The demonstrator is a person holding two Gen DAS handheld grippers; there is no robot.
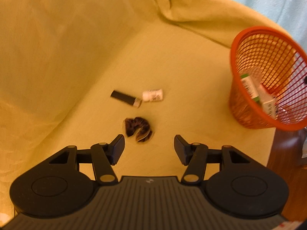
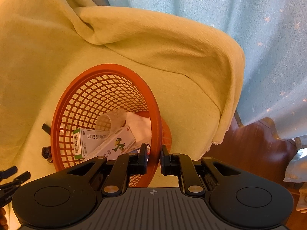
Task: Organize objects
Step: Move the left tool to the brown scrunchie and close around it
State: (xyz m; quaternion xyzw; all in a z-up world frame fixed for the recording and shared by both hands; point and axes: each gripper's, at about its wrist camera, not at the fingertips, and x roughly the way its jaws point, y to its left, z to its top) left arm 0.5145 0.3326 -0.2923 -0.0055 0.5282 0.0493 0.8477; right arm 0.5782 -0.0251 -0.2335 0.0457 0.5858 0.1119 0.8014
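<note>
Yellow-green blanket covers the surface, bunched into folds at the back; pale blue star-print curtain behind, wooden floor at lower right.

Orange mesh basket stands on the blanket, tilted in both views. Inside: white-and-green box with barcode, white box with green cartoon bird, clear plastic cup lying on its side, white cloth.

Right tool is clenched on the basket's near rim, one finger inside the mesh wall, one outside.

Loose items on the blanket, well left of the basket: small white bottle with dark print lying on its side, black stick with a pale end just beside it, nearly touching, and a dark brown patterned scrunchie nearer the camera.

Left tool is released, jaws wide apart, holding nothing; it hangs just short of the scrunchie, whose edge sits beside the left fingertip. Left-wrist view is motion-blurred
</note>
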